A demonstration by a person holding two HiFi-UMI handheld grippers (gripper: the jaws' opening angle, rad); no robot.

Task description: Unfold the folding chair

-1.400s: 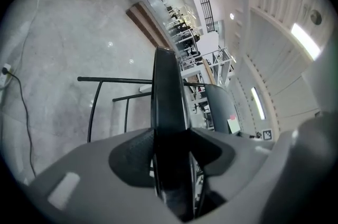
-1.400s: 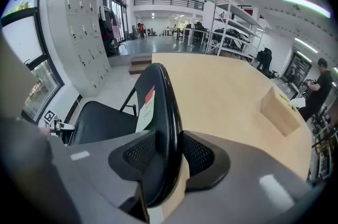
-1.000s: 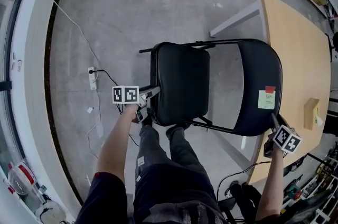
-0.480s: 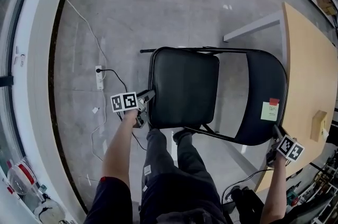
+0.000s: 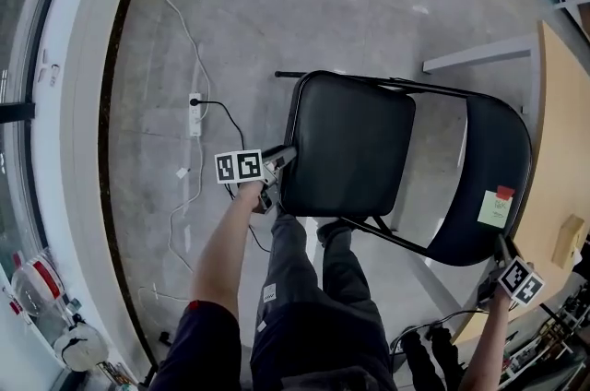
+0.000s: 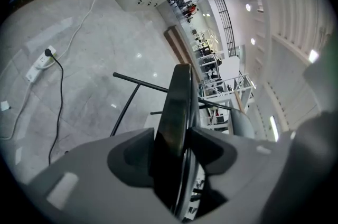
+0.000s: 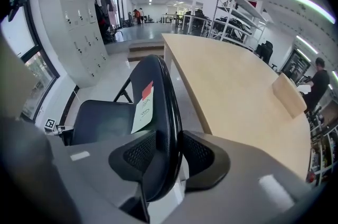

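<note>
The folding chair (image 5: 355,140) stands on the floor (image 5: 277,11) between both tools. The left tool (image 5: 284,160) clamps the seat (image 6: 177,106) edge; the right tool (image 7: 168,159) clamps the backrest (image 7: 158,75) rim. Its steel frame probably makes it stiff and fairly heavy and its padding slick, so these firm edges suit.

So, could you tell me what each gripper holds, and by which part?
Both hold the folding chair: the left gripper clamps the seat's front edge, the right gripper the backrest's top rim.
</note>
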